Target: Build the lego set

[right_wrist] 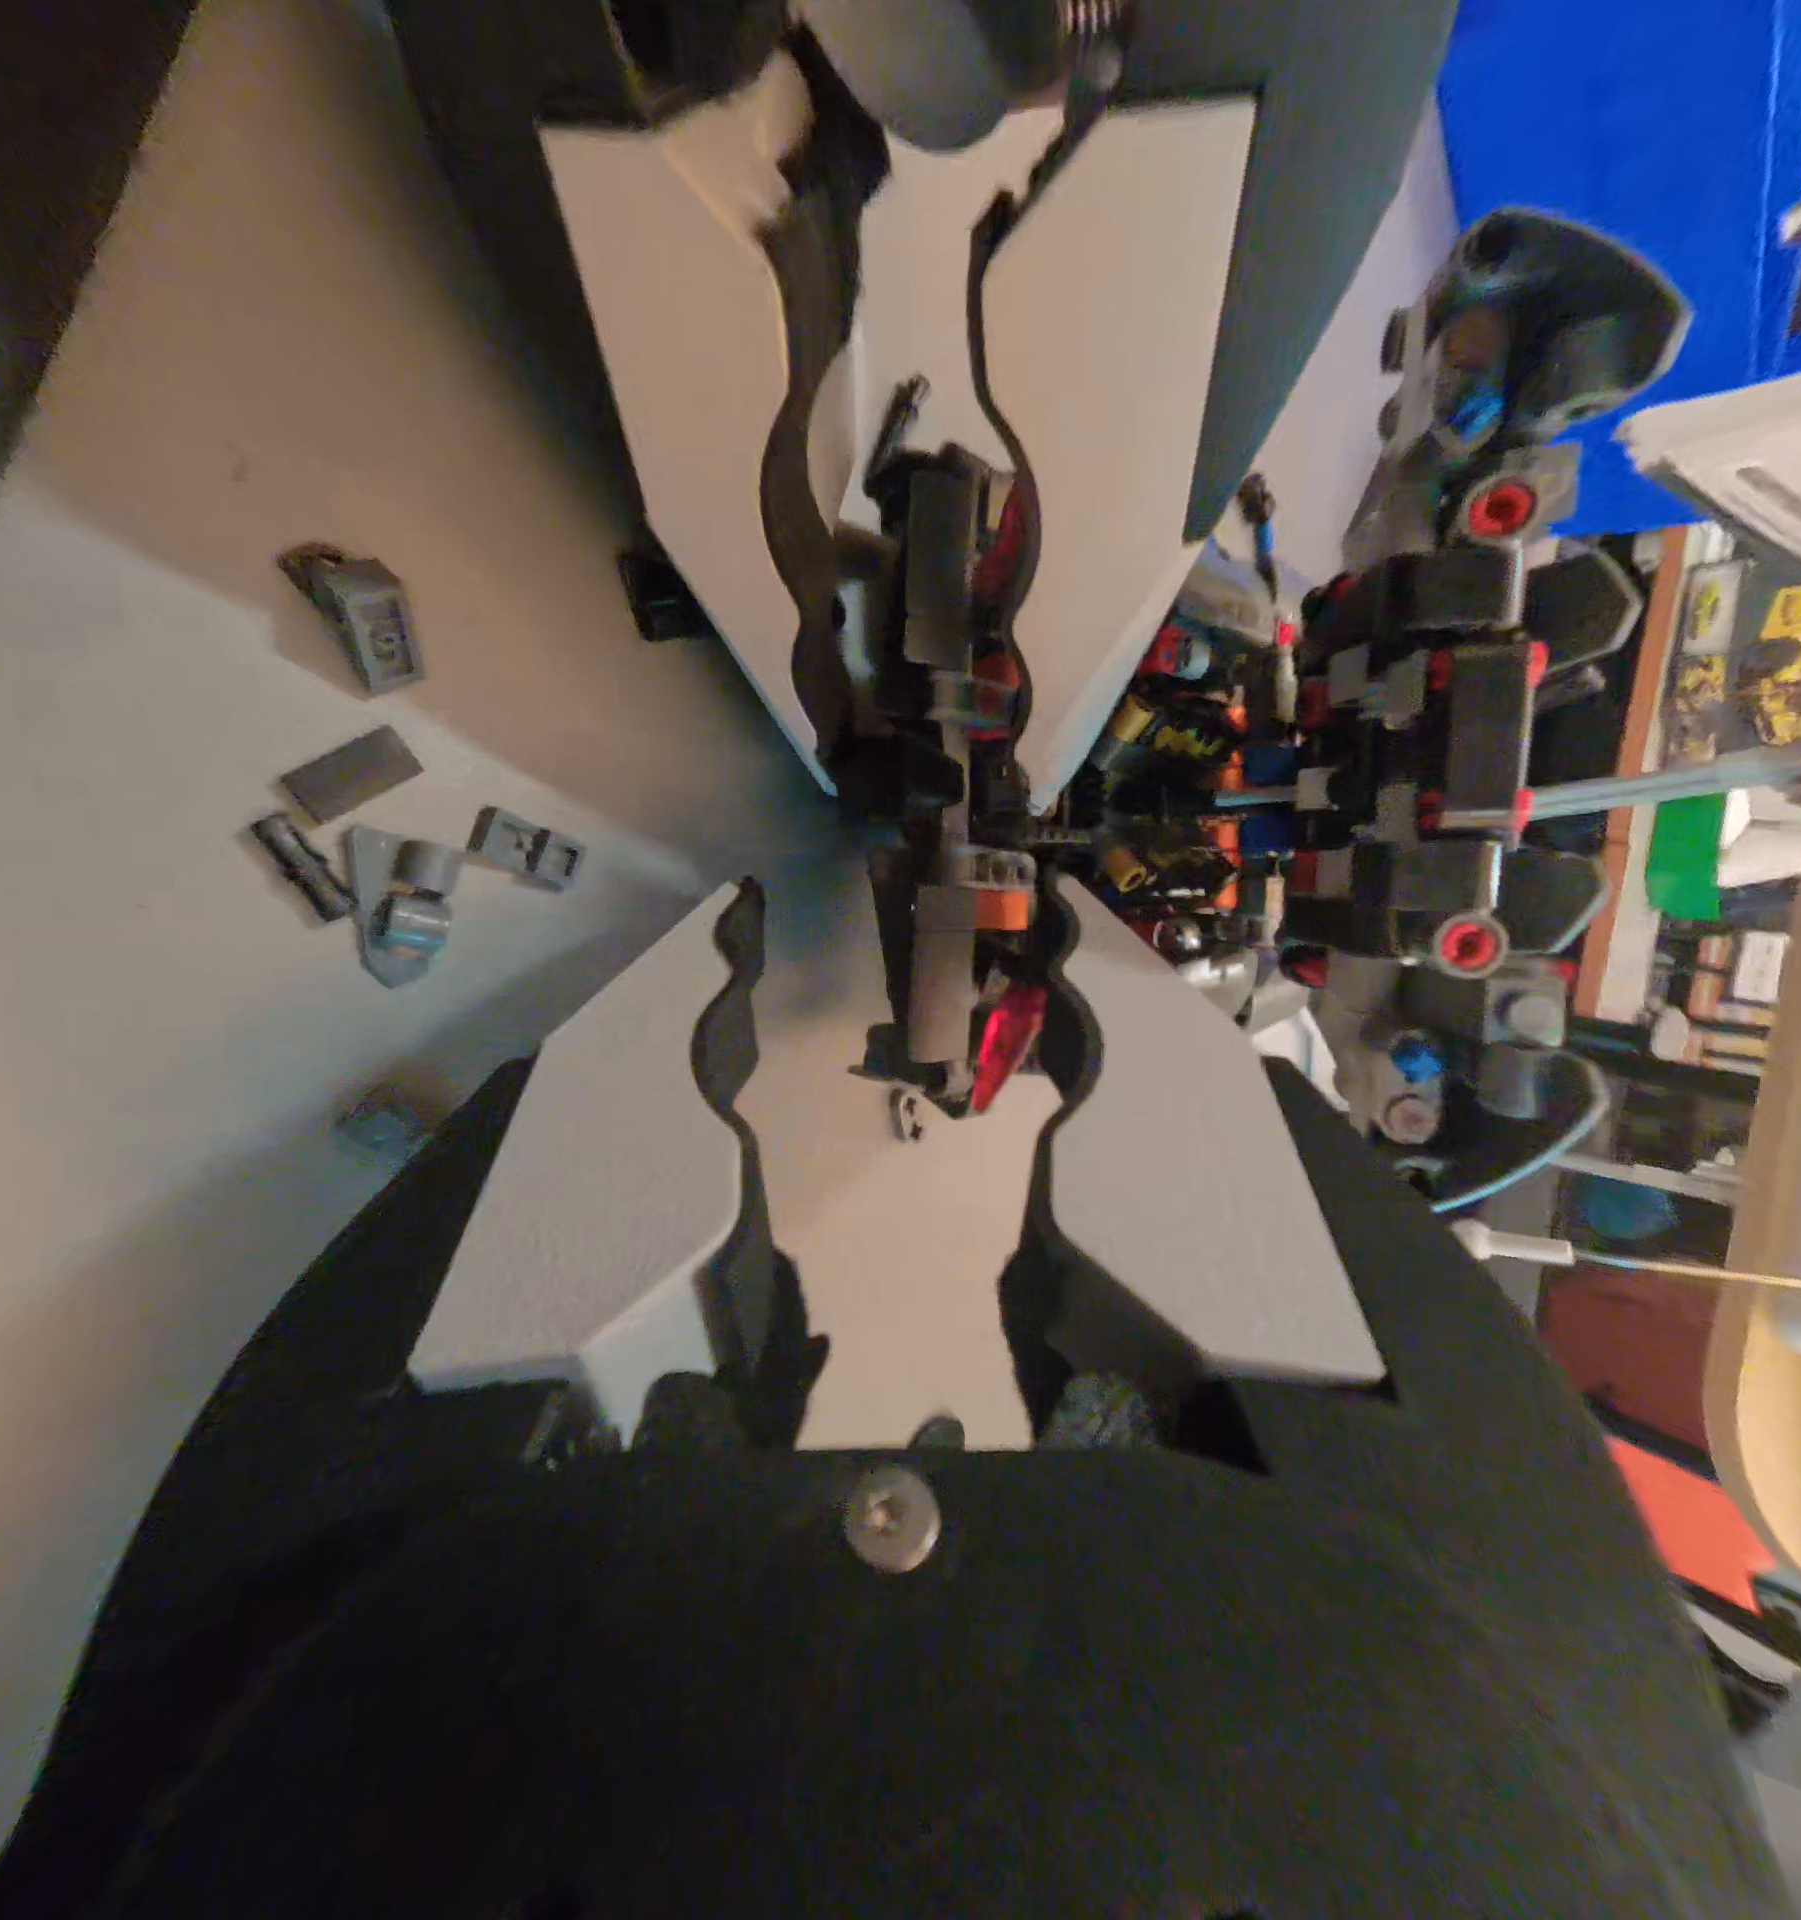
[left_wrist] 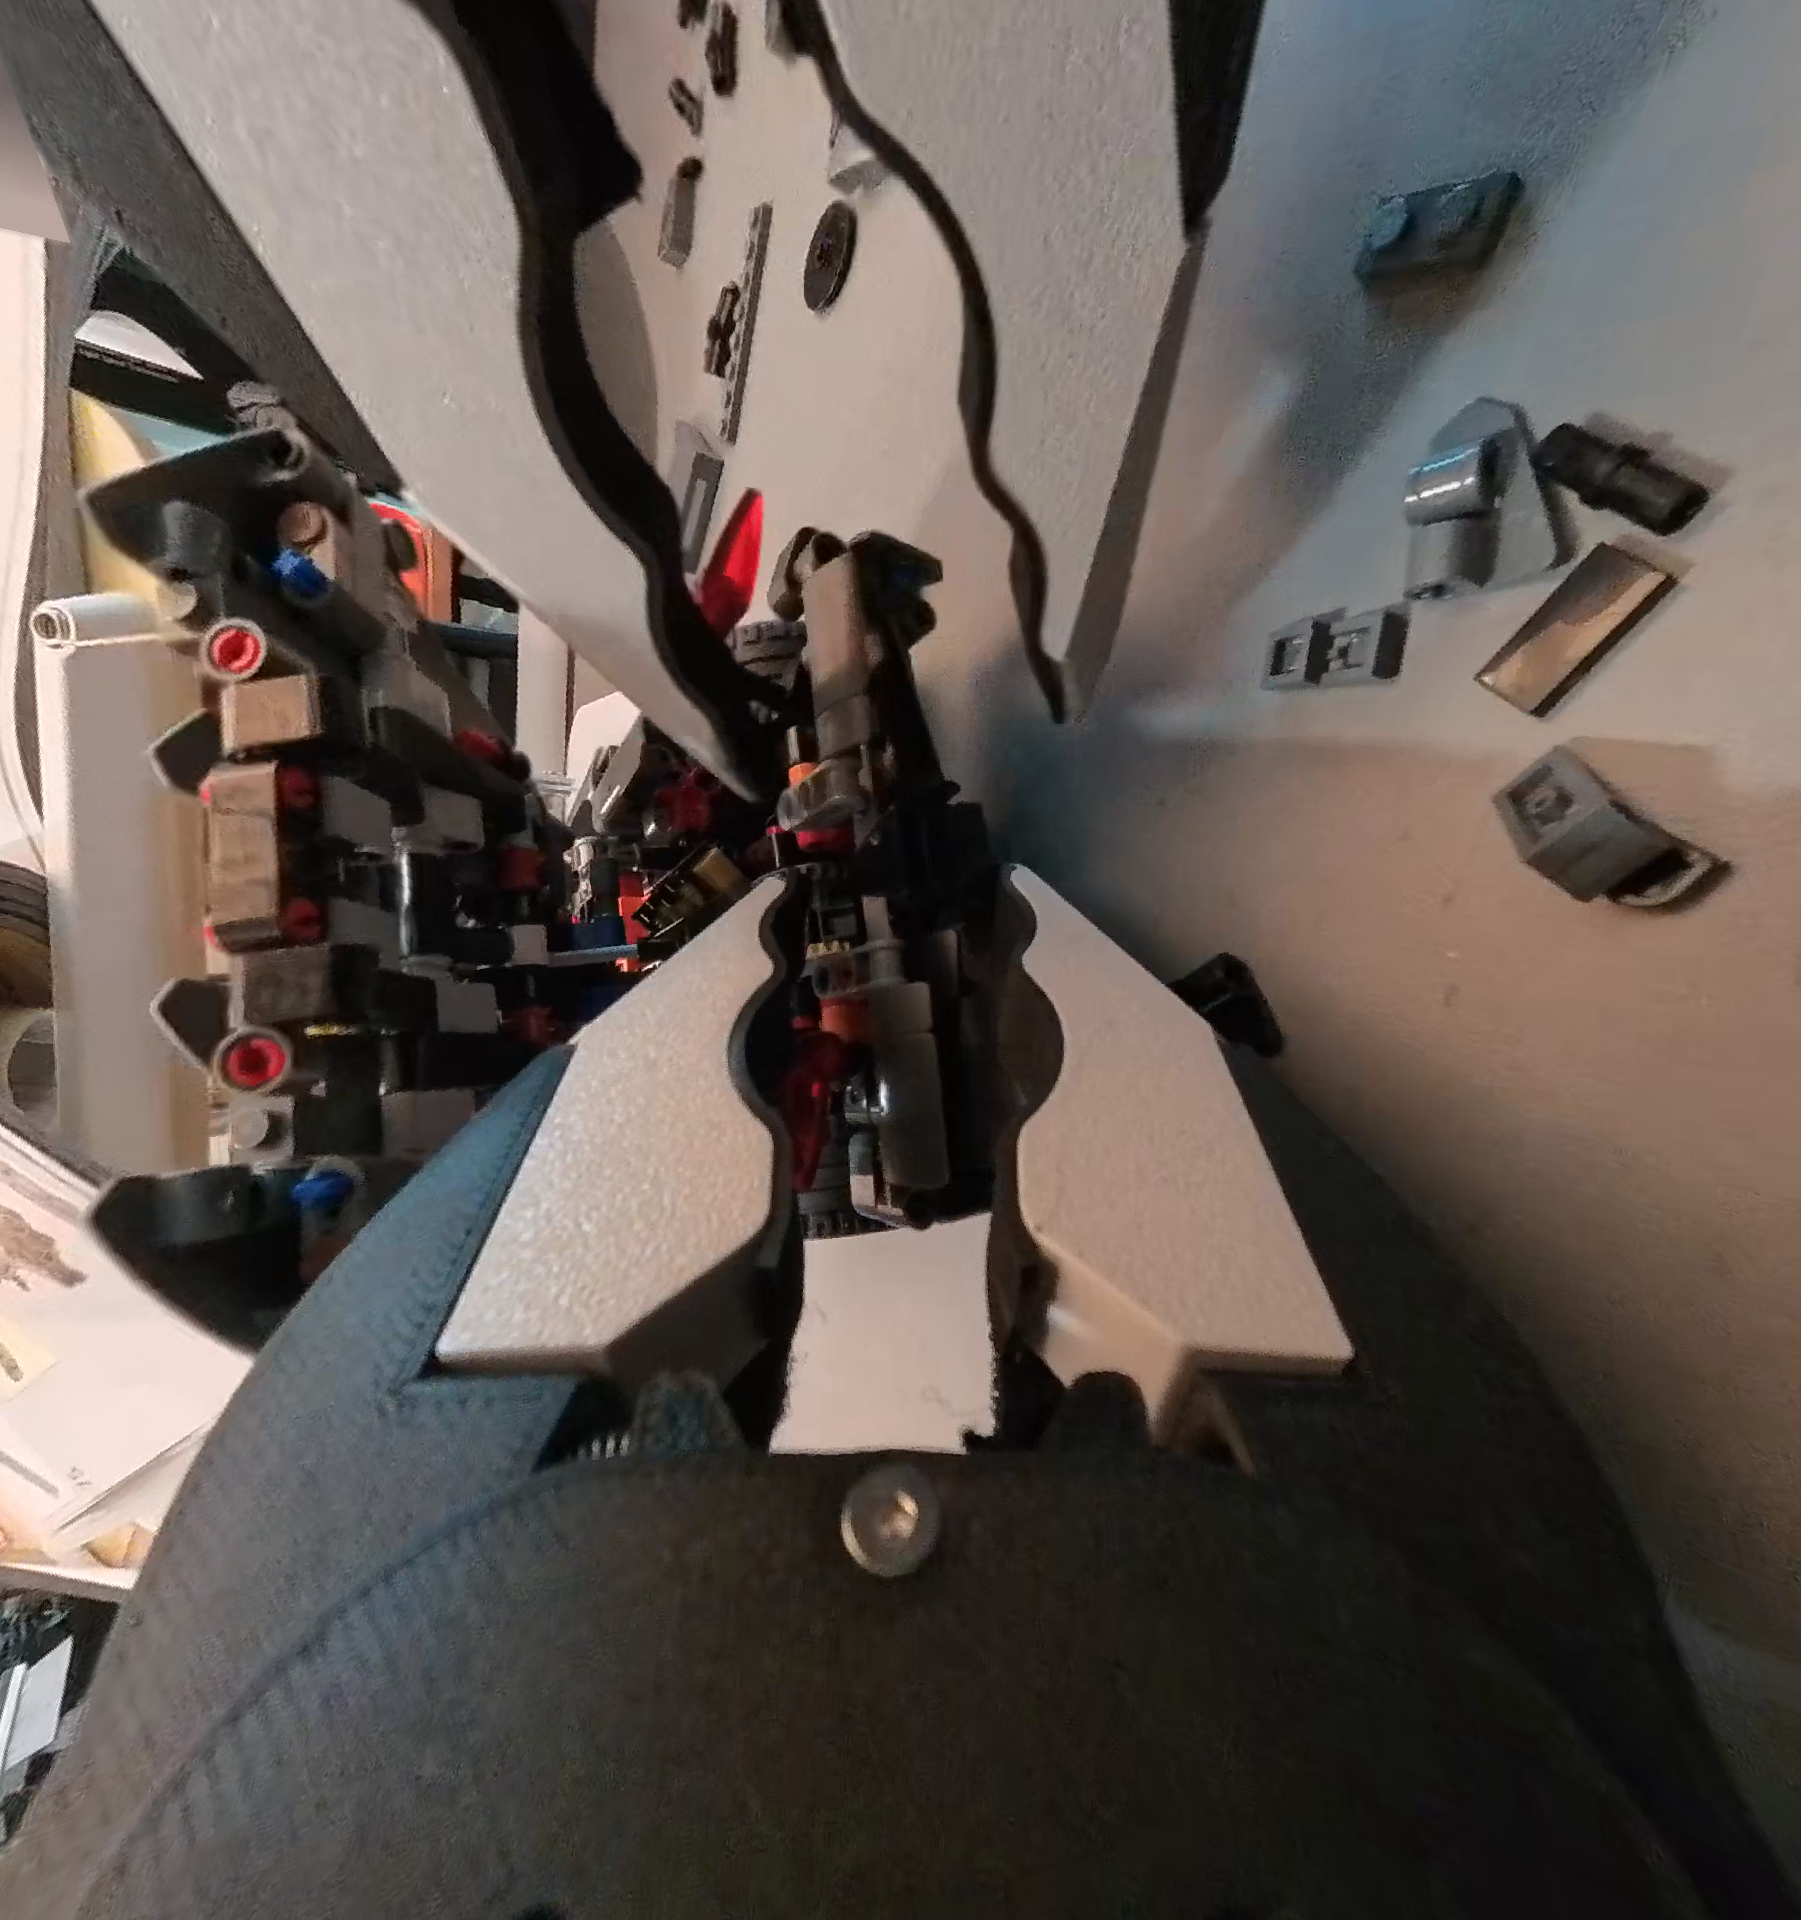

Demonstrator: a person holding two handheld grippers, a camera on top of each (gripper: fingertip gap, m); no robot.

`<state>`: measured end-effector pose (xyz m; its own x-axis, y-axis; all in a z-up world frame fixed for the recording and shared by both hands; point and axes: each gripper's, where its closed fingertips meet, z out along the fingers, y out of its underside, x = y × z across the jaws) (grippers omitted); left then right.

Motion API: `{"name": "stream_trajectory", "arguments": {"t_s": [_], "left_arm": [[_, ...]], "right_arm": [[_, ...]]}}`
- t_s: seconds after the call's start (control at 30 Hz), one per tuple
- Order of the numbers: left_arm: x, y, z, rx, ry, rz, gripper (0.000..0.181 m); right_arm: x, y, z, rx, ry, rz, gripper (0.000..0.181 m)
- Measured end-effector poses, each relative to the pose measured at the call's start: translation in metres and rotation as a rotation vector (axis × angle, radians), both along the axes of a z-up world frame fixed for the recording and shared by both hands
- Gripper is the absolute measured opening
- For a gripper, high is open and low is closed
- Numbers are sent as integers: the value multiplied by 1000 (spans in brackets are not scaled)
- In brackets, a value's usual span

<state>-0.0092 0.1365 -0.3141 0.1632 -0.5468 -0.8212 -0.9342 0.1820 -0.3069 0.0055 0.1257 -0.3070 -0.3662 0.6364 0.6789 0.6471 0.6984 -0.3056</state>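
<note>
White tabletop [left_wrist: 1498, 1091] fills most of both wrist views, with cluttered shelves blurred behind it. On it stands the lego model [right_wrist: 1395, 790], a dense build of black and dark grey bricks dotted with red pins, blue connectors and orange and yellow bits inside, and round red-centred ends on its outer side. A narrow grey-and-black arm of the model [right_wrist: 953, 790], tipped with translucent red pieces, sticks out between both tools. The left gripper [left_wrist: 901, 1039] is clamped around one end of this arm; the right gripper [right_wrist: 901, 997] sits around the other end, its fingers [right_wrist: 1166, 1174] close against it, though I cannot tell whether they pinch it. Loose grey pieces [left_wrist: 1498, 582] lie scattered on the table just beside the grippers.
</note>
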Motion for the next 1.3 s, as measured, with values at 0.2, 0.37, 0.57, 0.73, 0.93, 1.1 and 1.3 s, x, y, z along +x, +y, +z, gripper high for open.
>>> {"name": "stream_trajectory", "arguments": {"t_s": [0.2, 0.37, 0.57, 0.73, 0.93, 1.1, 1.3], "left_arm": [[0, 0, 0, -3, -5, 0, 33], [1, 0, 1, -10, -19, 1, 33], [0, 0, 1, -10, -17, 3, 34], [0, 0, 1, -12, -24, 5, 33], [1, -1, 2, -22, -38, 2, 33], [1, -1, 2, -19, -35, 2, 33], [1, -1, 2, -23, -42, 2, 33]], "right_arm": [[-3, 14, -6, 203, -7, -13, 38], [-9, 20, 0, 326, 42, 7, 27], [-10, 22, -4, 392, 42, 23, 25], [-11, 22, -4, 392, 32, 22, 21], [-11, 23, -5, 375, 8, 30, 19], [-9, 23, -1, 356, 51, 36, 24], [-8, 21, -1, 386, 55, 37, 21]]}}
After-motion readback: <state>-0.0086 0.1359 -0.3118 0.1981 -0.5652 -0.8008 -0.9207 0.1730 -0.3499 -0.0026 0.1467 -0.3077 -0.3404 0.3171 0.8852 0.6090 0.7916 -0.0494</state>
